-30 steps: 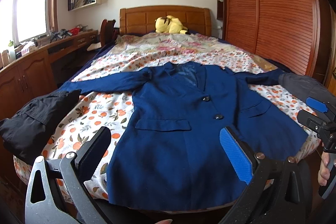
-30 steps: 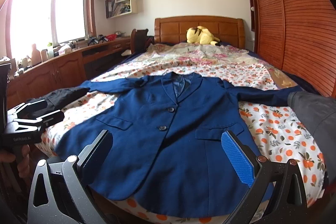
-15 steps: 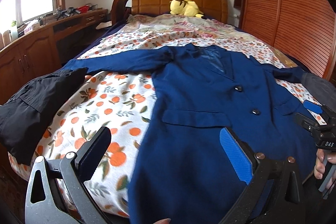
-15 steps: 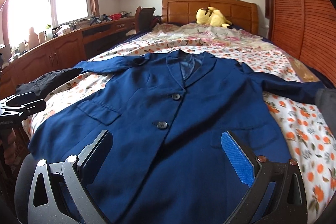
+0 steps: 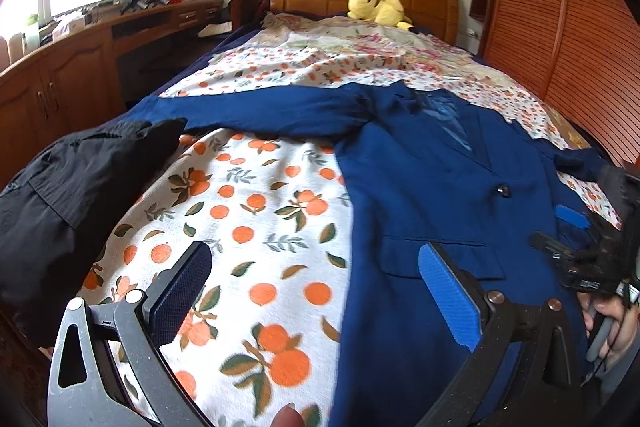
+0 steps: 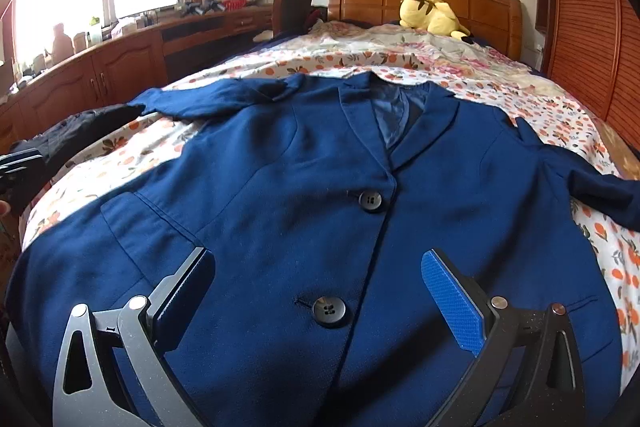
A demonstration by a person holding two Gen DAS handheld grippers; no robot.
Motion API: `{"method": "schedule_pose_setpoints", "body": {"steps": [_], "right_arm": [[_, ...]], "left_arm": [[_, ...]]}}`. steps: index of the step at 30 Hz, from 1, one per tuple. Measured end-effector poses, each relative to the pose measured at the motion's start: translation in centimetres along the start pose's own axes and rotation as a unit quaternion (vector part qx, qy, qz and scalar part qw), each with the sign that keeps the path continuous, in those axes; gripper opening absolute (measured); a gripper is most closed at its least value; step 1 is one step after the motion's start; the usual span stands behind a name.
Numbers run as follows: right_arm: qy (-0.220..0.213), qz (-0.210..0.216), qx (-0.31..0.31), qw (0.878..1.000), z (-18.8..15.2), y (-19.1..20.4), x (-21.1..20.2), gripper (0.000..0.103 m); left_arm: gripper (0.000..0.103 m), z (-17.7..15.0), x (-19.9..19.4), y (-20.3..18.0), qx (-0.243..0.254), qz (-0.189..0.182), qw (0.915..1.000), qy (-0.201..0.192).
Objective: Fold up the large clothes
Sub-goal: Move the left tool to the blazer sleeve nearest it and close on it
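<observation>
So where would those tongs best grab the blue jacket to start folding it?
Probably the blue jacket at its near bottom hem, coming in low from the foot of the bed. It lies flat, front up and buttoned, sleeves spread, and only that edge hangs free. Both the left tongs and right tongs are open.

The blazer's (image 6: 304,227) hem runs off the right-wrist view's bottom edge.
</observation>
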State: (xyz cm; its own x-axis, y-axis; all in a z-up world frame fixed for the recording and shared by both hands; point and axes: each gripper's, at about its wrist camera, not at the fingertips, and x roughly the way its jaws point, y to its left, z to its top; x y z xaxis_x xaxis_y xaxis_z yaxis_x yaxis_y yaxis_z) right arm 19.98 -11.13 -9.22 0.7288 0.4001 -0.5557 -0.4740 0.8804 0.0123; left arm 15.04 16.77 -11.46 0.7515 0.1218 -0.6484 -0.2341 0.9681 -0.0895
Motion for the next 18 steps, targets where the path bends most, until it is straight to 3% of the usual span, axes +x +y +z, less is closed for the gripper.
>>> {"method": "schedule_pose_setpoints", "body": {"steps": [6,13,18], "right_arm": [[-0.022,0.005,0.017,1.0,-0.5,-0.6,-0.7,0.103],[-0.033,0.014,0.026,0.999,-0.2,-0.9,0.0,0.103],[-0.038,0.017,0.026,0.999,-0.3,-0.8,-0.2,0.103]], "left_arm": [[0.101,2.5,2.9,1.8,-0.023,0.001,0.9997,0.007],[0.072,7.6,8.3,4.1,-0.052,-0.017,0.9983,0.019],[0.068,10.4,13.4,5.3,-0.068,-0.017,0.9971,0.029]]}}
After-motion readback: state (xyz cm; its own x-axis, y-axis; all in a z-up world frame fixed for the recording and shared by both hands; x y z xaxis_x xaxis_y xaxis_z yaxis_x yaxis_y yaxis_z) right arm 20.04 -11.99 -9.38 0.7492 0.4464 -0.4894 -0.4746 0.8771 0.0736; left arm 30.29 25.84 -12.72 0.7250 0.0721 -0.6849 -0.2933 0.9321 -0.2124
